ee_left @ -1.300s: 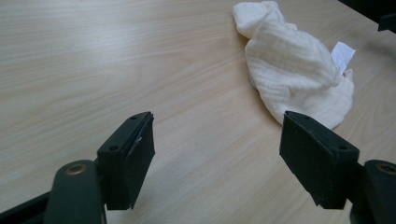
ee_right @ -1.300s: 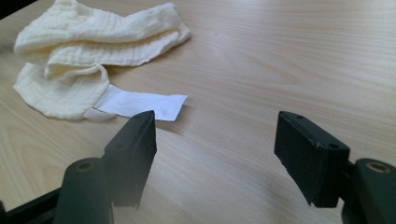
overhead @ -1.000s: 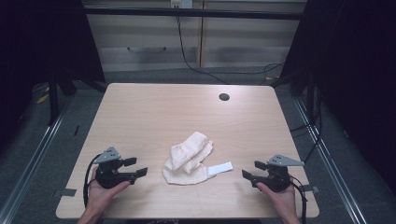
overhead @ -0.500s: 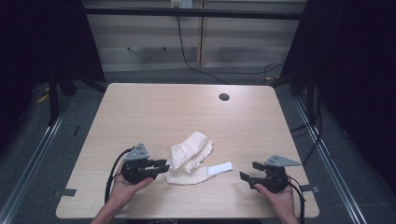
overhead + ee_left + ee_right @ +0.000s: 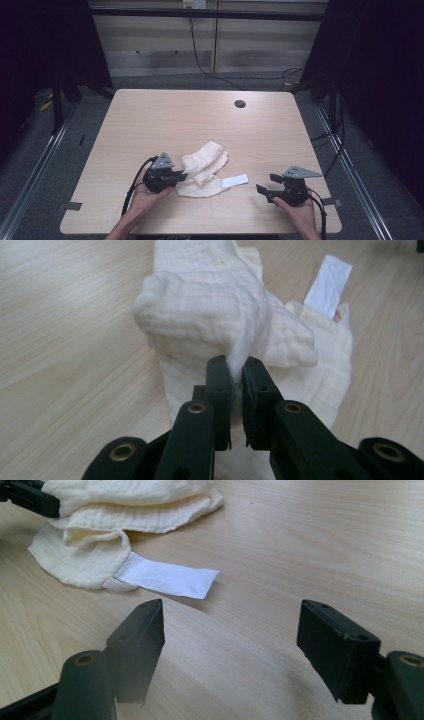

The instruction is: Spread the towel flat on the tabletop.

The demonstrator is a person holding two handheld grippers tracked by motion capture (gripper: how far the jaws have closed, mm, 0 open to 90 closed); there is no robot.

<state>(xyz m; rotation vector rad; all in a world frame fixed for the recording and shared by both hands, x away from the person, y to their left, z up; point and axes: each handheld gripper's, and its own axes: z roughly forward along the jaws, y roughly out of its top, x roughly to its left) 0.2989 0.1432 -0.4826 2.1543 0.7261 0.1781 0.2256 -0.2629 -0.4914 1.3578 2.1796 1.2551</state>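
Cream muslin cloth (image 5: 204,170) lies crumpled near the front of the pale wood counter (image 5: 150,120), and at its left edge our left gripper (image 5: 235,371) has just been closing, its jaws now pinched on a raised fold of the fabric. We judge the grip thin, so we should lift slowly and check the fold does not slip out. Moving right, the white label (image 5: 167,577) sticks out flat from the cloth's hem. Further right, our right gripper (image 5: 231,630) rests on the counter with jaws wide apart, holding nothing, well placed to take the far corner beside that label.
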